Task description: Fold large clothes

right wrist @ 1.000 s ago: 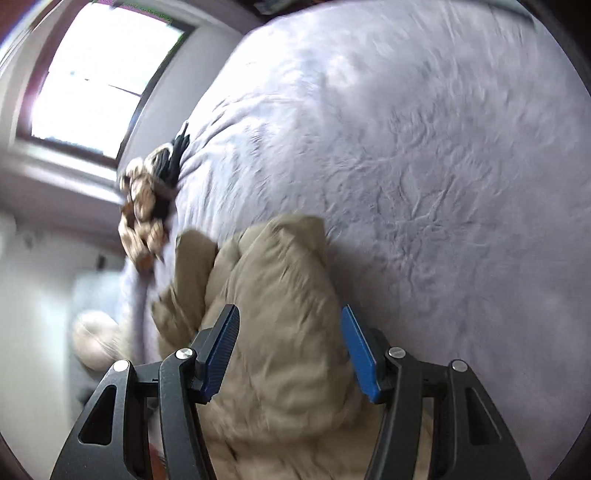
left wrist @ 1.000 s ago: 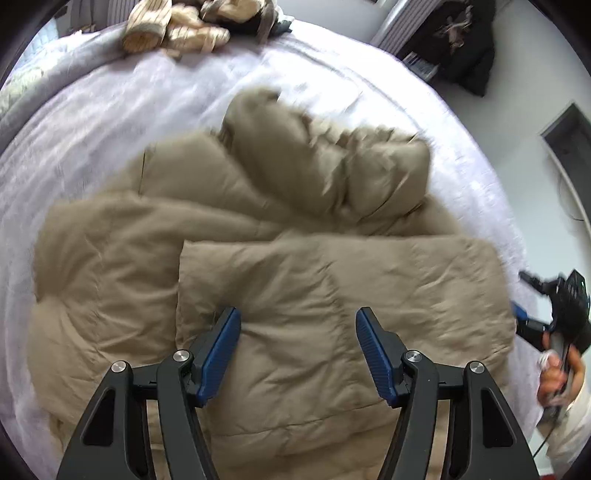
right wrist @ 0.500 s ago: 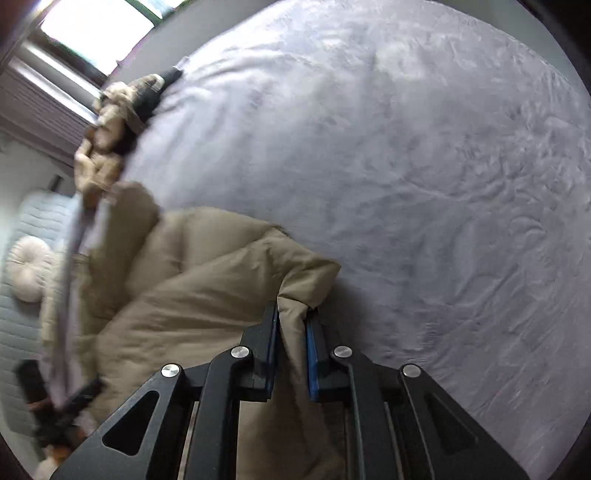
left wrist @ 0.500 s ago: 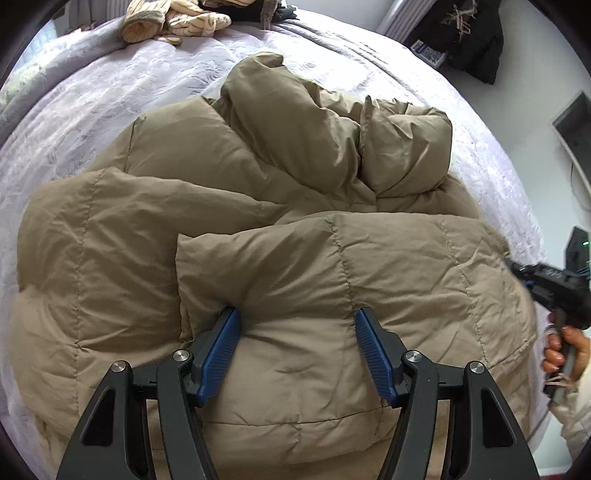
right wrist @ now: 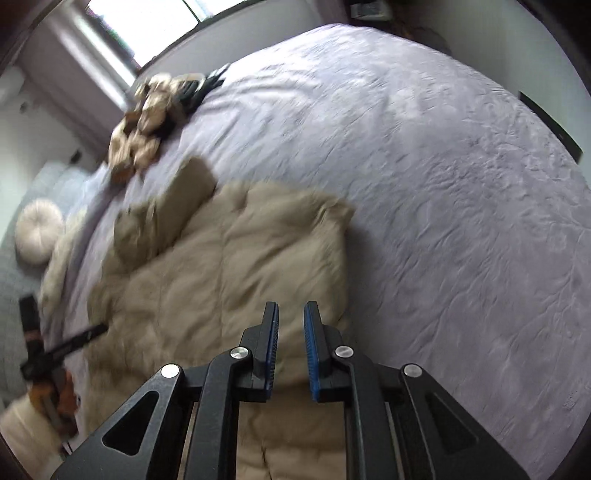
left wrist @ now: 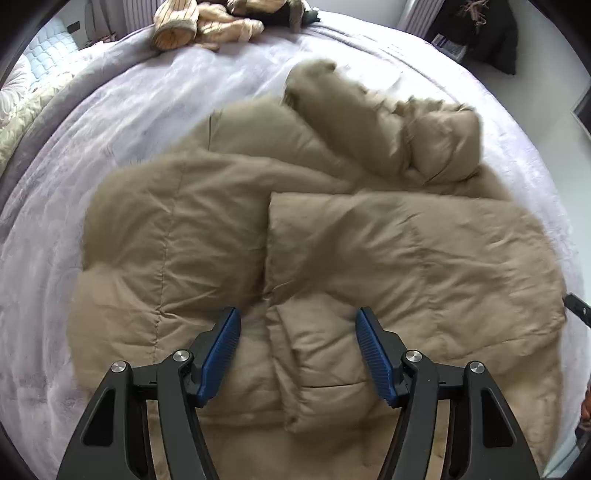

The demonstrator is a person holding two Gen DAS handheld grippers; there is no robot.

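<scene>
Right gripper [right wrist: 290,350] nearly closed, over jacket [right wrist: 229,266]

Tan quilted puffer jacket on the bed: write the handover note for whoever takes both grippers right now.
Left gripper: open, hovering over the tan quilted puffer jacket, holding nothing.
Right gripper: jaws nearly together, apparently pinching jacket fabric near its edge.
Jacket: spread on the lilac bed cover.
Done: one panel folded over the body.
Left: the bunched far end is unfolded and the jacket needs folding into a compact bundle.

place: bedroom | signs: bed [right wrist: 424,155]; window [right wrist: 147,26]; cushion [right wrist: 38,230]
</scene>
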